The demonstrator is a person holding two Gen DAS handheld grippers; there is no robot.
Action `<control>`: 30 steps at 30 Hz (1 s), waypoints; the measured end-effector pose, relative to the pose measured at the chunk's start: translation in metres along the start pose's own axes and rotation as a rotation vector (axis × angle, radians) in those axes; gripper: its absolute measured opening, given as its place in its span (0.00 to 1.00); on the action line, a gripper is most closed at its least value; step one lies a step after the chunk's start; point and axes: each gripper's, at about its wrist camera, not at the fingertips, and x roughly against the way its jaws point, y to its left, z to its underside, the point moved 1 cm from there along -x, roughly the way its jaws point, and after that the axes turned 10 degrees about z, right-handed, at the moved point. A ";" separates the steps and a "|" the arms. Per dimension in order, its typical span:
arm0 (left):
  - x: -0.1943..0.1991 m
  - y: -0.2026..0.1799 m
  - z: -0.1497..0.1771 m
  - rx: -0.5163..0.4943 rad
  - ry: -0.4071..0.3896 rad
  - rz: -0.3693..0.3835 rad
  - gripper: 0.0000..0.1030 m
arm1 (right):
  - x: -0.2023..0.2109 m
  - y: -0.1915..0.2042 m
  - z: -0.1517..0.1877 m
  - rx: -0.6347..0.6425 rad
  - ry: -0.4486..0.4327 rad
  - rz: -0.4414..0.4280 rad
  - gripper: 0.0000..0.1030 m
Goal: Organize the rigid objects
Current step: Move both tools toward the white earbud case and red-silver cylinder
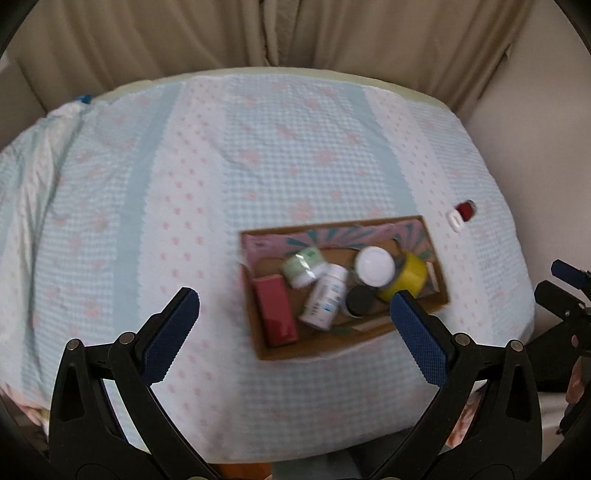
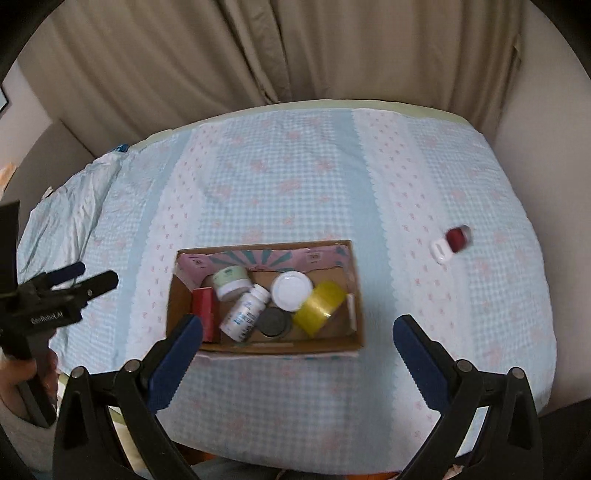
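A cardboard box [image 1: 321, 350] [image 2: 356, 295] sits on the cloth-covered table. Inside lie a red box [image 1: 275, 312] [image 2: 205, 302], a green-lidded jar [image 1: 304, 266] [image 2: 232, 282], a white pill bottle [image 1: 325, 299] [image 2: 245, 312], a white-lidded jar [image 1: 375, 266] [image 2: 291, 290], a black-capped jar [image 1: 360, 300] [image 2: 272, 321] and a yellow tape roll [image 1: 406, 275] [image 2: 319, 306]. A small red bottle with a white cap [image 1: 463, 213] [image 2: 452, 243] lies on the cloth to the right of the box. My left gripper [image 1: 293, 306] is open above the box's near side. My right gripper [image 2: 297, 330] is open too, empty.
A blue-and-pink checked cloth [image 1: 258, 155] [image 2: 295, 177] covers the table. Beige curtains [image 1: 295, 33] [image 2: 258, 48] hang behind it. The other gripper shows at each view's edge, the right gripper [image 1: 565, 295] and the left gripper [image 2: 55, 291], with a hand [image 2: 18, 373] holding it.
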 end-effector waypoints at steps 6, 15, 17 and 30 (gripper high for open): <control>-0.011 -0.057 0.009 -0.032 0.010 0.047 1.00 | 0.012 -0.052 0.007 -0.053 -0.022 0.027 1.00; -0.027 -0.160 -0.012 0.002 -0.078 -0.026 1.00 | -0.003 -0.174 -0.022 -0.078 -0.066 0.021 1.00; -0.040 -0.180 -0.016 0.043 -0.078 -0.042 1.00 | -0.017 -0.204 -0.035 -0.056 -0.062 0.016 1.00; -0.182 -0.315 -0.041 0.153 0.030 -0.018 1.00 | -0.117 -0.319 -0.103 0.030 0.026 -0.016 0.99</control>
